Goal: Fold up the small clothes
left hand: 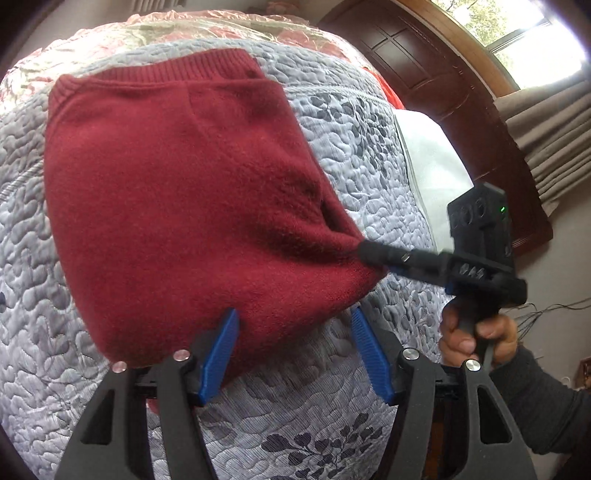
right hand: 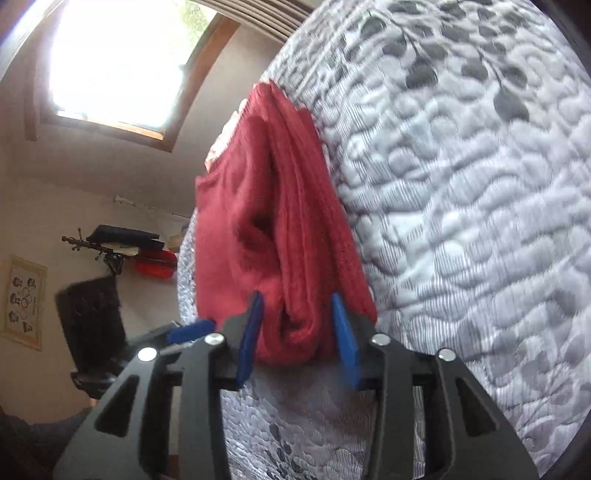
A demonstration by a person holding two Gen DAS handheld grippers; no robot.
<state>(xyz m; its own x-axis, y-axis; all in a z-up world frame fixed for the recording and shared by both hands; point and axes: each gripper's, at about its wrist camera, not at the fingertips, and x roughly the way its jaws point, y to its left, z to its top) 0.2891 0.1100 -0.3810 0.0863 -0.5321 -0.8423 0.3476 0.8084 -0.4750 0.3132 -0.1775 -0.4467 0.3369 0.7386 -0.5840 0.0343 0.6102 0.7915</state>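
A dark red knitted garment [left hand: 184, 199] lies folded on the grey quilted bedspread [left hand: 332, 424]. My left gripper [left hand: 294, 314] is open at the garment's near edge, and the cloth reaches in between its blue fingers [left hand: 218, 354]. From the right, held by a hand [left hand: 476, 336], comes my right gripper [left hand: 365, 253]. It pinches the garment's right corner. In the right wrist view the thick folded edge of the garment [right hand: 280, 221] fills the gap of the right gripper [right hand: 295, 297], with both blue fingers [right hand: 345, 339] against the cloth. A blue finger of the left gripper [right hand: 192, 330] shows at the left.
A white pillow [left hand: 424, 166] lies beyond the garment to the right, under a dark wooden headboard [left hand: 424, 55]. A red floral blanket [left hand: 184, 26] covers the bed's far end. Curtains [left hand: 546, 129] hang at the right. A black chair [right hand: 92, 325] and a window [right hand: 110, 62] lie off the bed's side.
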